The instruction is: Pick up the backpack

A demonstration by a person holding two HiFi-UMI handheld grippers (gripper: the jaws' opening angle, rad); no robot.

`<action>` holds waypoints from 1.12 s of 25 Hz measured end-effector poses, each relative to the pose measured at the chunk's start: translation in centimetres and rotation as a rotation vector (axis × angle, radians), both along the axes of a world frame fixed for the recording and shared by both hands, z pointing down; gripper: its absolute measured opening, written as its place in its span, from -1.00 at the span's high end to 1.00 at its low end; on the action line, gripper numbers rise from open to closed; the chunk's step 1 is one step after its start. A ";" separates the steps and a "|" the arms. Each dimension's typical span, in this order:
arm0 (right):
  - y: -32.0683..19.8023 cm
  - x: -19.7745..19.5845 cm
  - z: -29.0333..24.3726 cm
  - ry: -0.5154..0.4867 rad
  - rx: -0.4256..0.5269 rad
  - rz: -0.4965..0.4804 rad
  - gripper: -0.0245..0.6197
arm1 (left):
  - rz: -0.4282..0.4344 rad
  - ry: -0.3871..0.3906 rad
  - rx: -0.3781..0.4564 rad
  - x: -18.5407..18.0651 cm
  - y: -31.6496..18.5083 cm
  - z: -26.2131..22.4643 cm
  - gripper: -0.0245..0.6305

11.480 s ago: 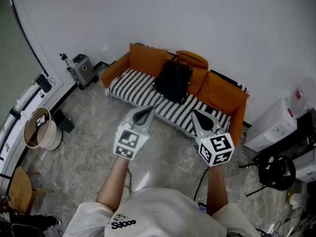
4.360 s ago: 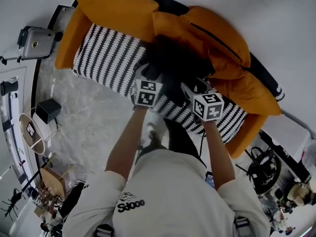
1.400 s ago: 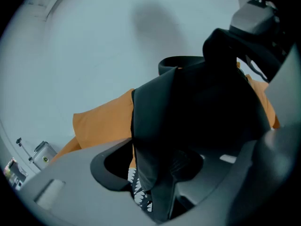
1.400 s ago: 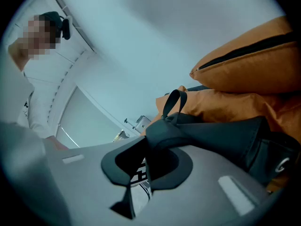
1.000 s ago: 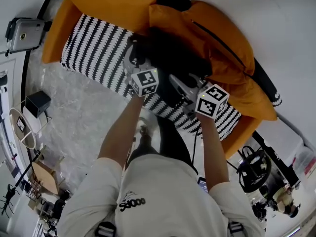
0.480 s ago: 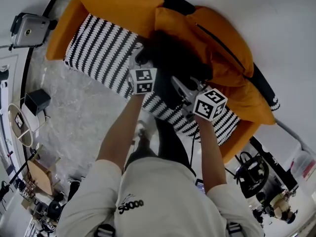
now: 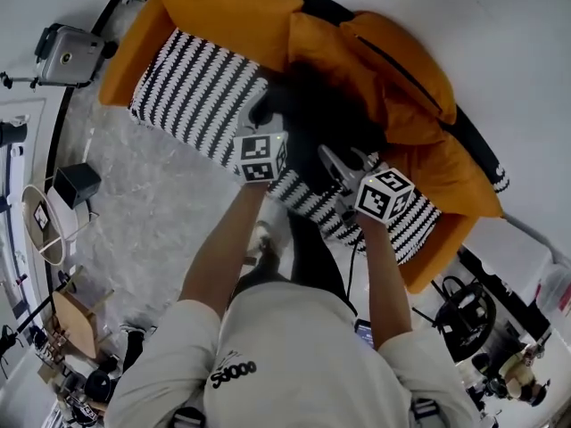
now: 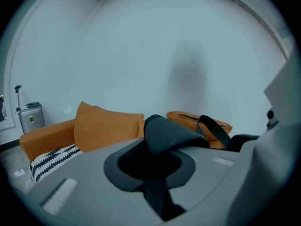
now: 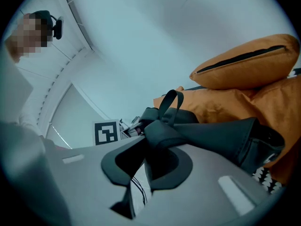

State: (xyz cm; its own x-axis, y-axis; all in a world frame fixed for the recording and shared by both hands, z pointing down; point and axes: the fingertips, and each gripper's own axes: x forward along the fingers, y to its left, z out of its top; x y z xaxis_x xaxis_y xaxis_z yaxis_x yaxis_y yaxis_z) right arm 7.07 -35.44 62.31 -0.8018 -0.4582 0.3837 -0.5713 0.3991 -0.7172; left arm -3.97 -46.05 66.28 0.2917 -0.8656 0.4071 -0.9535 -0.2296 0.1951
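Note:
The black backpack (image 7: pixel 326 119) leans against the orange cushions on the striped sofa seat. My left gripper (image 7: pixel 266 114) is at its left side, shut on a padded black backpack strap (image 8: pixel 171 134) that runs between the jaws. My right gripper (image 7: pixel 335 163) is at the bag's near right edge, shut on another black strap (image 9: pixel 164 135). In the right gripper view the bag's body (image 9: pixel 235 138) stretches to the right with its top carry loop (image 9: pixel 170 105) standing up. The left gripper's marker cube (image 9: pixel 106 132) shows beyond it.
The orange sofa (image 7: pixel 223 12) has a black-and-white striped seat (image 7: pixel 192 92) and a loose orange pillow (image 7: pixel 406 56) on top. A grey suitcase (image 7: pixel 67 53) stands at the far left, a round basket (image 7: pixel 40 226) lower left. White wall lies behind.
My left gripper closed on the backpack strap and rose with it. The right gripper shifted a little sideways, still holding its strap.

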 end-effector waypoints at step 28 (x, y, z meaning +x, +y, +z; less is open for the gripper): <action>21.2 -4.3 -20.7 0.043 0.370 -0.031 0.79 | 0.017 0.038 0.244 -5.5 23.5 -21.8 0.78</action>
